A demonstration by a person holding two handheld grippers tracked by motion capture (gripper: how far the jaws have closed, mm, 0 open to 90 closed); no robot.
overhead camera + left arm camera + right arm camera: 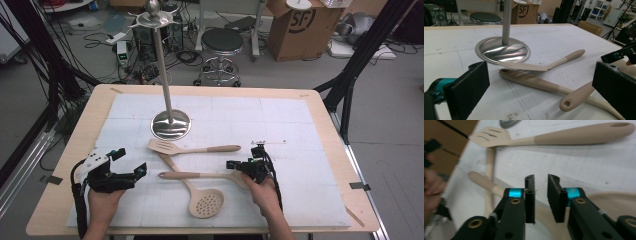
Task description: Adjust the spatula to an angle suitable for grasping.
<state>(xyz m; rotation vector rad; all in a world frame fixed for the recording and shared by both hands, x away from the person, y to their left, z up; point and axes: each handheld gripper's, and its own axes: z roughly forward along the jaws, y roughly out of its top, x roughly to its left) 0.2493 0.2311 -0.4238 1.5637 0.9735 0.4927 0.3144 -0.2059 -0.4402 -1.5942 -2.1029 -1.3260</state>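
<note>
Three beige utensils lie on the white mat in front of a steel stand. The slotted spatula is nearest the stand's base. A perforated skimmer points its handle up-left, and a spoon's handle crosses it. My right gripper hovers over the spoon's neck. In the right gripper view its jaws stand a narrow gap apart with nothing pinched; the spoon's handle and bowl lie beneath them. My left gripper rests at the front left, wide open and empty, facing the spoon handle's end.
The stand's tall pole rises from its round base at the mat's back middle. The wooden table edge frames the mat. A stool, a cardboard box and cables sit on the floor behind.
</note>
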